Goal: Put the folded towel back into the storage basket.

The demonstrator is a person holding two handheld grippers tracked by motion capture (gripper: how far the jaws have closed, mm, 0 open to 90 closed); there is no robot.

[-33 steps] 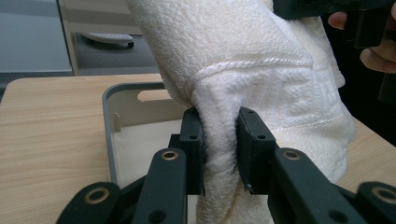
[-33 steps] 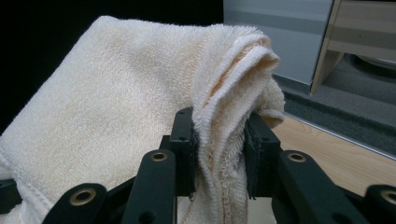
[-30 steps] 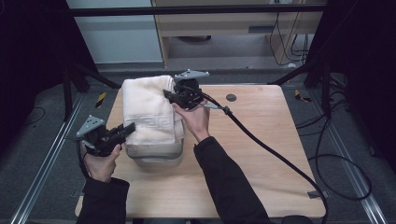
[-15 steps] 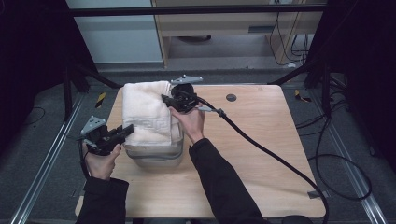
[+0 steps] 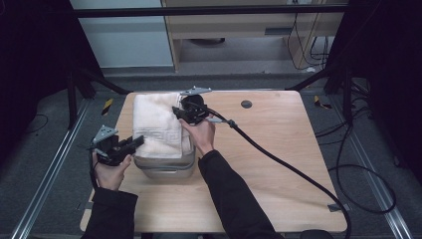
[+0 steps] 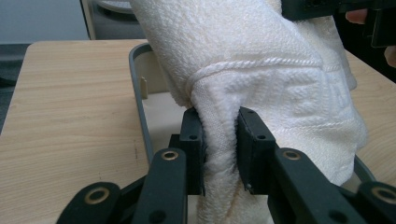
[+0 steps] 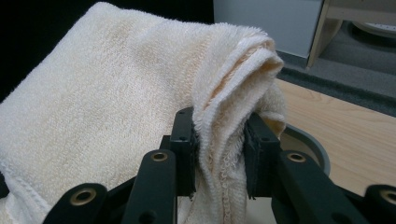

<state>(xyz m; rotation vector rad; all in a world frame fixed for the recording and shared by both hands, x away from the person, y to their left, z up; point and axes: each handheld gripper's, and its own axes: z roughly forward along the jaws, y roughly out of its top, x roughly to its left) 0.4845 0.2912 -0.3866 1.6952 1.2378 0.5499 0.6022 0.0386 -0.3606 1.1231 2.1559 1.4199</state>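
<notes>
Left gripper (image 6: 219, 149) jaws are pinching a bunched fold of the cream towel (image 6: 280, 93), cloth squeezed tight between both pads. Right gripper (image 7: 219, 154) jaws are clamping another thick fold of the same towel, near its far right edge. Towel is draping over a grey bin (image 5: 166, 167), covering most of its opening and hanging past its rim. Bin is sitting at the left side of the wooden table (image 5: 278, 169), closer to the far left corner. Left hand (image 5: 110, 172) is holding its gripper at the table's left edge; right hand (image 5: 201, 134) is reaching in beside the bin, cable (image 5: 288, 167) trailing toward the near right corner.
</notes>
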